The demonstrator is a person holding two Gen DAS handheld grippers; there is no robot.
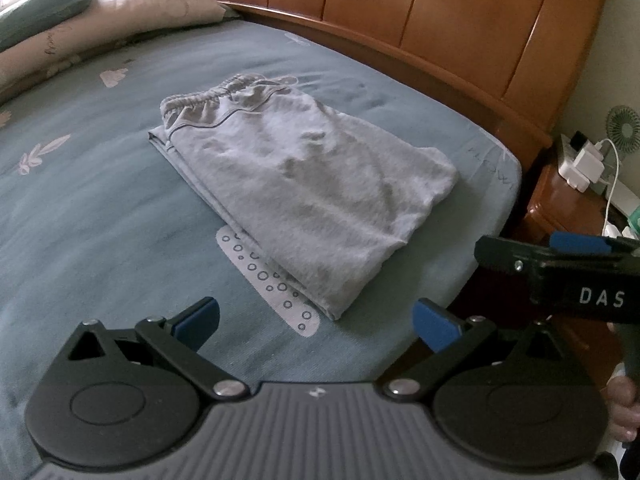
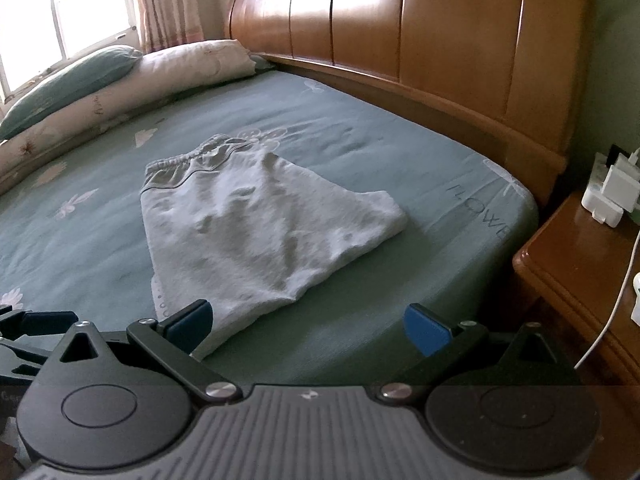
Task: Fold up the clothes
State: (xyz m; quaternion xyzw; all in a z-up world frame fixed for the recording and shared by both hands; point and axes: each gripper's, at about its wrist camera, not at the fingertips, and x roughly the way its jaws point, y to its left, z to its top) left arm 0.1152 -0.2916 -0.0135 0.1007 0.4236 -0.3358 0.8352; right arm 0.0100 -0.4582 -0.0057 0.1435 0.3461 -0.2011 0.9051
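A pair of light grey shorts [image 1: 296, 192] lies folded flat on the teal bed sheet [image 1: 80, 208], elastic waistband at the far end. They also show in the right wrist view [image 2: 256, 224]. My left gripper [image 1: 318, 326] is open and empty, held just short of the near edge of the shorts. My right gripper [image 2: 308, 326] is open and empty, its left fingertip [image 2: 192, 322] over the near corner of the shorts. The right gripper also shows at the right edge of the left wrist view [image 1: 576, 260].
A wooden headboard [image 1: 440, 24] runs along the far right side. Pillows [image 1: 112, 12] and a rolled quilt lie at the far left by a window. A wooden nightstand [image 2: 580, 264] with white chargers [image 2: 616, 192] and cables stands right of the bed.
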